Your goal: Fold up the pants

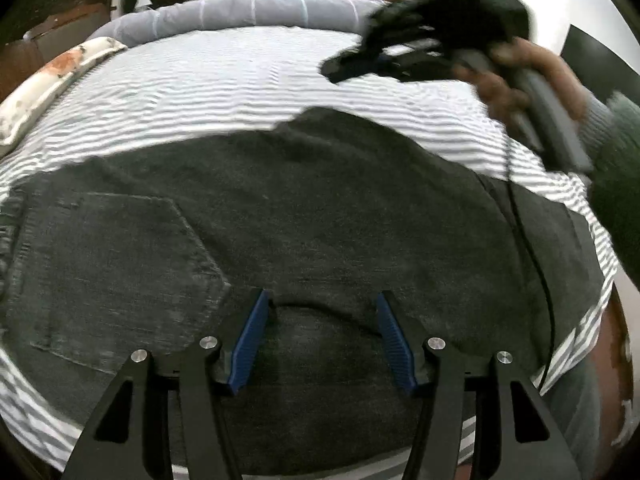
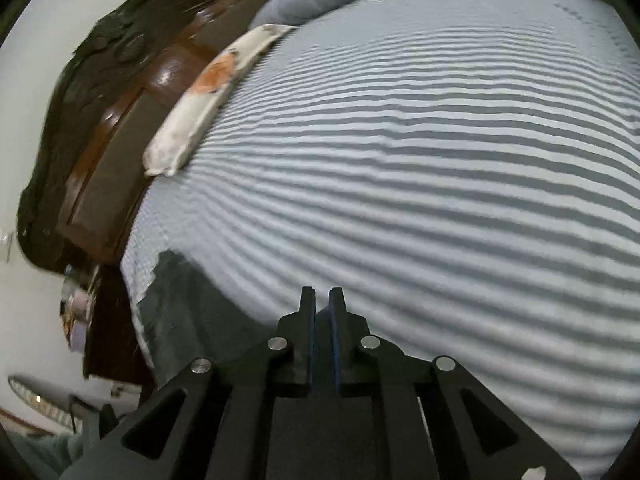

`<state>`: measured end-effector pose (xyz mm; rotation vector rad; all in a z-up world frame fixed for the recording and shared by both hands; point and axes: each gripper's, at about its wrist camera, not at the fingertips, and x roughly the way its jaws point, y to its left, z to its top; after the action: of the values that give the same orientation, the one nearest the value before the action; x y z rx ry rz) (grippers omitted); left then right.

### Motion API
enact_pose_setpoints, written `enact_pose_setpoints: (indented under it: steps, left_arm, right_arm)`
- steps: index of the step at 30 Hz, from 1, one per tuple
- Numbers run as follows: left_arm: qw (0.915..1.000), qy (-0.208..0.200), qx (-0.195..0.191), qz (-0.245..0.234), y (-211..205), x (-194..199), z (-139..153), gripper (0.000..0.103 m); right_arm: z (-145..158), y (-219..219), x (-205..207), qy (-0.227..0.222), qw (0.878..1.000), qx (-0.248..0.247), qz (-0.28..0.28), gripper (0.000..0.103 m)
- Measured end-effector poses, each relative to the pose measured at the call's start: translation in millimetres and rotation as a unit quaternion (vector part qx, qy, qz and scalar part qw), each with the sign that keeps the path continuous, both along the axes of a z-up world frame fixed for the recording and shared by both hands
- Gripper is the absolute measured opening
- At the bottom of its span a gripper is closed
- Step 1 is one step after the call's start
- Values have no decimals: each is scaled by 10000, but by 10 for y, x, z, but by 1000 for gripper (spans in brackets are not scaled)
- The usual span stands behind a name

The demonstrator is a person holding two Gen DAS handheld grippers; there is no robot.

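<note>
Dark grey denim pants [image 1: 280, 216] lie spread across the striped bed, back pocket at the left. My left gripper [image 1: 322, 304] is open, its blue pads low over the pants with a fold of fabric between them. My right gripper [image 1: 340, 72] shows in the left wrist view, held in a hand above the bed at the upper right, blurred. In the right wrist view my right gripper [image 2: 322, 300] is shut with nothing between the pads, high above the striped sheet. A corner of the pants [image 2: 180, 300] shows at the lower left there.
The bed has a grey-and-white striped sheet [image 1: 240, 72] and a grey bolster [image 1: 248, 10] along the far edge. A floral pillow [image 1: 48, 84] lies at the left, also in the right wrist view [image 2: 200, 96]. A wooden headboard [image 2: 120, 120] stands behind it. A black cable [image 1: 536, 264] hangs over the pants.
</note>
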<state>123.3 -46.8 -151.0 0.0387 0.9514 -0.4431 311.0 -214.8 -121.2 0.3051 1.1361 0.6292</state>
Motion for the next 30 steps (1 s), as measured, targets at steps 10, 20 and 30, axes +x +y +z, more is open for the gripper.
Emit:
enact_pose_setpoints:
  steps: [10,20,30]
  left_arm:
    - [9978,-124,646,78,32,-142,-123,58]
    - [9973,-261,679,66,24,-138,-166,60]
    - [9967,-211,771,-115,-308,-424,-10,62]
  right_arm:
    - [-457,300,-180,300,9941,-1017,-221,0]
    - [45,-268,-968,-35,9897,36,-1428,37]
    - [-217,-1481,-2904,544,9498,1046,-2897,44]
